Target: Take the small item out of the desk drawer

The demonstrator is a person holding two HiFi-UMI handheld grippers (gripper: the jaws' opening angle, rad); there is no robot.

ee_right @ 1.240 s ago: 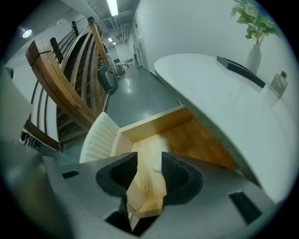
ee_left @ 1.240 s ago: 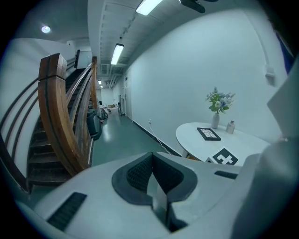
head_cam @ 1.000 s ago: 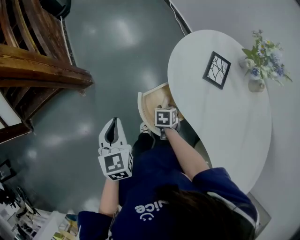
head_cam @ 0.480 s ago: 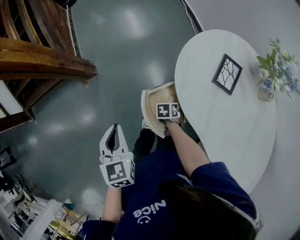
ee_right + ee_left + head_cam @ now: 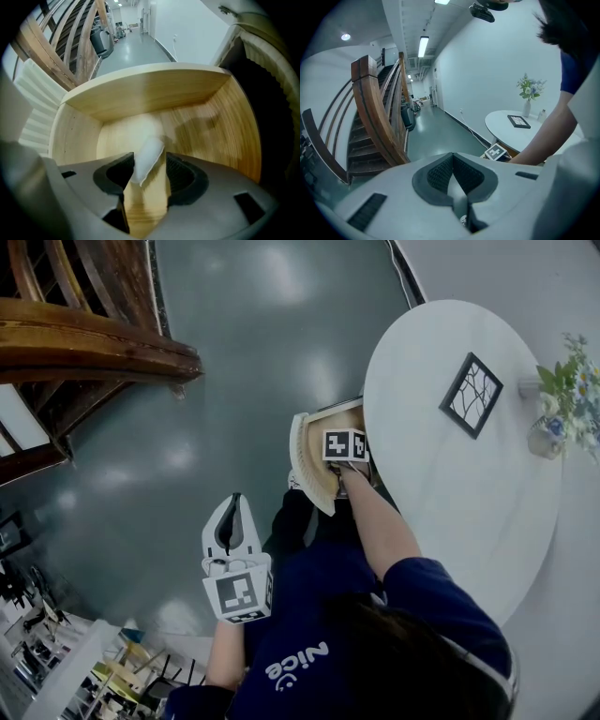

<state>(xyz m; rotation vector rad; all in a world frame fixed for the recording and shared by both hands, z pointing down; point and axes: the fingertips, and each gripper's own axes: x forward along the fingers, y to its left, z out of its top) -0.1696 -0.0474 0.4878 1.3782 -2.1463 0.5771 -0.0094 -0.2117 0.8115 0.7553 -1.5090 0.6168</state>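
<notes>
Right claw wide inside drawer, small white item, perhaps a packet, between its pads; left claw closed

Item 1: we list a wooden staircase with a curved handrail, dark brown, along the upper left of the head view.

Item 2: a grey glossy floor showing pale light reflections.

Item 3: a black cable running along the foot of the white wall.

Item 4: a black-framed picture, lying flat, with a branching line pattern.

Item 5: a small vase of blue and white flowers, upright, near the picture but apart from it.

Item 6: a ceiling strip light, lit, over the corridor.

Item 7: pale furniture at the lower left, too small for us to identify.
</notes>
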